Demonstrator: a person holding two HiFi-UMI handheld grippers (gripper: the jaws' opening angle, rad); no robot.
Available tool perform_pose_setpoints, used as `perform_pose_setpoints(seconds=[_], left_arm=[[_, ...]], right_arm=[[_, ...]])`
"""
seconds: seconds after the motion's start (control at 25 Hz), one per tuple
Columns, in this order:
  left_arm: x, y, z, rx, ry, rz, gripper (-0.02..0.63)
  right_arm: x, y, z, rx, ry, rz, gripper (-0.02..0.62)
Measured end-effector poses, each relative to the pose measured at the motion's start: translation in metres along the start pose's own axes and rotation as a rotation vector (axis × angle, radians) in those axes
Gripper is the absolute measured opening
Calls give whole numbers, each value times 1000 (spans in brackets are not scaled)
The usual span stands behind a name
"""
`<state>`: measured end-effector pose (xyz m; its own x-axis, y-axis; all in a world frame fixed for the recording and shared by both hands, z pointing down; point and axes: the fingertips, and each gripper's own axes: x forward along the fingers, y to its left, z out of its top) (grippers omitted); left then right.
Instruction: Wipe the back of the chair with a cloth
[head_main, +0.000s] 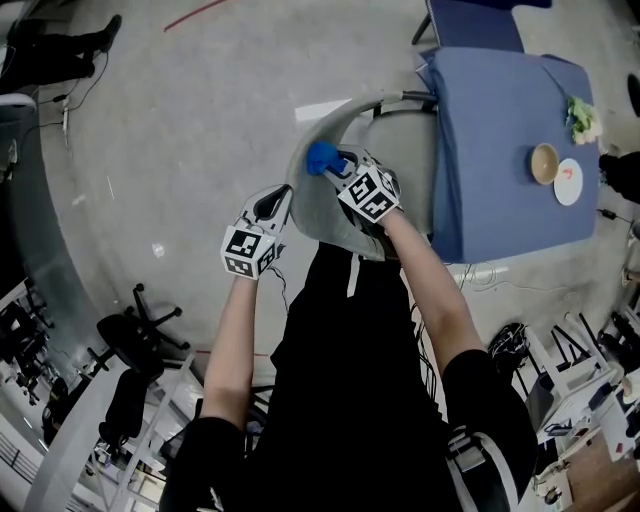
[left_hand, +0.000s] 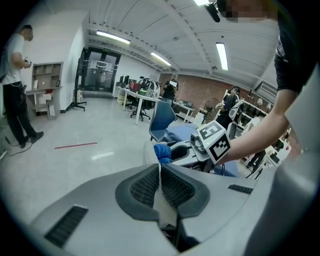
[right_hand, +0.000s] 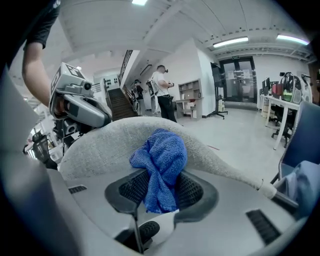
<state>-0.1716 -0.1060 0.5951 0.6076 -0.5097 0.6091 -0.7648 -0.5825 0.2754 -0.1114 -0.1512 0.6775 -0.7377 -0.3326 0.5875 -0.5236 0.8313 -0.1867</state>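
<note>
The grey fabric chair back (head_main: 325, 190) curves in front of me. My right gripper (head_main: 338, 166) is shut on a bunched blue cloth (head_main: 321, 157) and holds it against the top of the chair back. In the right gripper view the blue cloth (right_hand: 161, 167) sits between the pads, pressed on the chair back (right_hand: 105, 145). My left gripper (head_main: 274, 206) is shut on the left edge of the chair back. A thin strip of the chair back (left_hand: 161, 192) shows between its closed pads in the left gripper view, with the blue cloth (left_hand: 162, 151) and right gripper (left_hand: 175, 152) beyond.
A table under a blue cover (head_main: 500, 140) stands just behind the chair with a bowl (head_main: 545, 162), a plate (head_main: 568, 183) and flowers (head_main: 581, 118). Black office chairs (head_main: 140, 335) stand at lower left. A person (left_hand: 15, 90) stands far off by a desk.
</note>
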Motion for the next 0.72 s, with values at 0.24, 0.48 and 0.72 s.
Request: perform_pose_setpoints(seconds=[0.24, 0.48, 0.72], left_arm=[[3, 0, 0, 3, 0, -8, 34], [3, 0, -1, -8, -5, -17, 34], [4, 2, -1, -23, -16, -27, 34]], right_arm=[[6, -25, -9, -26, 30, -34, 169], [12, -36, -20, -53, 67, -50, 169], [21, -40, -32, -128, 119, -68, 164]])
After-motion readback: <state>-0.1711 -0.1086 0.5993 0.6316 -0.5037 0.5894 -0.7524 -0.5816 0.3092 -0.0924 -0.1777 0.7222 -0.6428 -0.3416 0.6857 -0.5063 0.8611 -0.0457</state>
